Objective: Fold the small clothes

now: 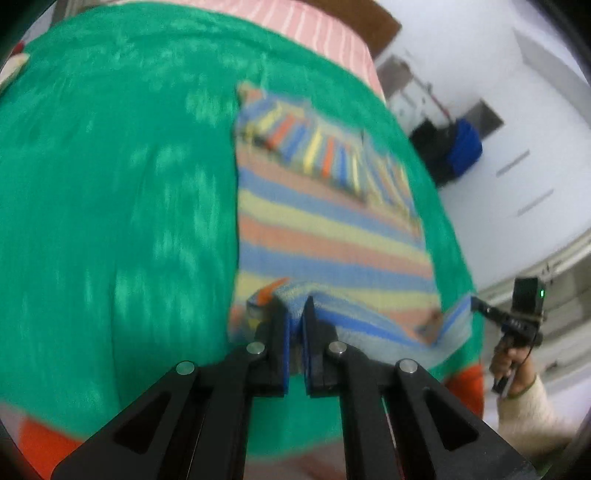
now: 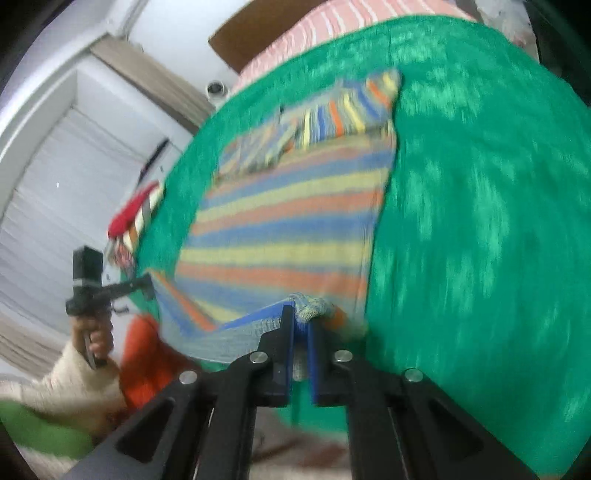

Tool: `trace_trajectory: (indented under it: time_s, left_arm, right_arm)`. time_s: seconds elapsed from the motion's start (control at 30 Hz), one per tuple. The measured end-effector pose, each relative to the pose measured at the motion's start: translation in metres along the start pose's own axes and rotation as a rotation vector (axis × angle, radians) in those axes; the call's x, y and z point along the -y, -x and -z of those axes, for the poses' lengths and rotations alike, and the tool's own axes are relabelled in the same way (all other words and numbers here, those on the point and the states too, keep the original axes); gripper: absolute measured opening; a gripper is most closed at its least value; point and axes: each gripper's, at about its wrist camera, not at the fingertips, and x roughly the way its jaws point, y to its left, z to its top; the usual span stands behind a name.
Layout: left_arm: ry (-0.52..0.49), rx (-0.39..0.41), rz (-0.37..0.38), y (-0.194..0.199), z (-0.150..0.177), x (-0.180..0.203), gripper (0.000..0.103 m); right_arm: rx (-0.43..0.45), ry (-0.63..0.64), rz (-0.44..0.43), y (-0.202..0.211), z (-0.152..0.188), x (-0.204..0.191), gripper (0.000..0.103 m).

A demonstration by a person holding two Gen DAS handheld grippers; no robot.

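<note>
A small striped knit garment (image 1: 325,221) in blue, yellow and orange lies on a green cloth (image 1: 110,184), its sleeves folded across the far end. My left gripper (image 1: 295,306) is shut on the near left corner of its hem and lifts it. My right gripper (image 2: 303,314) is shut on the near right corner of the same garment (image 2: 288,221), over the green cloth (image 2: 480,221). Each gripper shows in the other's view, the right one (image 1: 476,302) and the left one (image 2: 147,288), with the hem stretched and raised between them.
The green cloth covers a bed with a pink striped sheet (image 1: 314,26) at the far end. An orange patch (image 1: 465,387) lies at the near edge. White wall and cupboards (image 2: 55,184) stand beside the bed. A red and striped item (image 2: 136,214) lies at the cloth's left edge.
</note>
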Motion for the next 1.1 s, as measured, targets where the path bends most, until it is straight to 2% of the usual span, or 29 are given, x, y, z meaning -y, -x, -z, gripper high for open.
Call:
trace_trajectory:
  time_s: [0.1,0.23,0.3,0.37,0.4,0.43,0.47,0.5,0.57,0.63,0.7,0.8,0.87,0.9,1.0,1.07,1.1]
  left_arm:
    - [-0.01,0.069,-0.032,-0.021,-0.06,-0.001,0.003]
    - [0.045,0.11,-0.068,-0.066,-0.144,-0.014,0.003]
    - [0.067,0.131,-0.085,-0.083,-0.168,-0.018,0.003]
    - [0.069,0.119,-0.097,-0.115,-0.201,-0.021,0.004]
    - [0.075,0.11,-0.115,-0.129,-0.212,-0.023,0.009]
    - [0.105,0.104,-0.176,-0.145,-0.224,-0.03,0.013]
    - [0.133,0.101,-0.21,-0.15,-0.231,-0.034,0.032]
    - [0.159,0.096,-0.227,-0.154,-0.236,-0.039,0.054]
    - [0.197,0.157,-0.209,-0.14,-0.234,-0.049,0.068]
    - [0.18,0.196,-0.167,-0.118,-0.22,-0.057,0.076]
    - [0.133,0.203,-0.201,-0.101,-0.199,-0.062,0.081]
    - [0.053,0.213,-0.285,-0.084,-0.161,-0.063,0.084]
    - [0.009,0.218,-0.335,-0.078,-0.13,-0.061,0.084]
    - [-0.01,0.219,-0.352,-0.076,-0.119,-0.06,0.085]
    - [-0.036,0.243,-0.404,-0.076,-0.083,-0.059,0.091]
    - [-0.041,0.255,-0.423,-0.083,-0.067,-0.062,0.093]
    - [-0.051,0.26,-0.439,-0.085,-0.06,-0.063,0.093]
  right_arm:
    - [0.076,0.013,0.028,-0.013,-0.054,0.008,0.006]
    - [0.143,0.004,0.048,-0.038,-0.133,0.026,0.006]
    - [0.166,-0.01,0.057,-0.054,-0.171,0.038,0.006]
    - [0.184,-0.031,0.066,-0.072,-0.204,0.051,0.006]
    - [0.19,-0.044,0.064,-0.084,-0.22,0.059,0.006]
    - [0.196,-0.066,0.061,-0.096,-0.236,0.07,0.006]
    - [0.209,-0.094,0.076,-0.104,-0.244,0.08,0.009]
    - [0.223,-0.124,0.112,-0.111,-0.25,0.091,0.023]
    - [0.243,-0.18,0.176,-0.114,-0.252,0.107,0.041]
    - [0.266,-0.186,0.171,-0.1,-0.24,0.11,0.041]
    - [0.258,-0.137,0.169,-0.084,-0.228,0.098,0.041]
    - [0.12,-0.038,0.08,-0.085,-0.219,0.058,0.041]
    - [-0.024,0.006,-0.027,-0.111,-0.222,0.026,0.041]
    - [-0.101,0.013,-0.076,-0.131,-0.224,0.011,0.046]
    - [-0.277,-0.019,-0.112,-0.209,-0.238,-0.021,0.048]
    - [-0.31,-0.057,-0.1,-0.251,-0.253,-0.027,0.048]
    - [-0.278,-0.068,-0.09,-0.27,-0.266,-0.028,0.047]
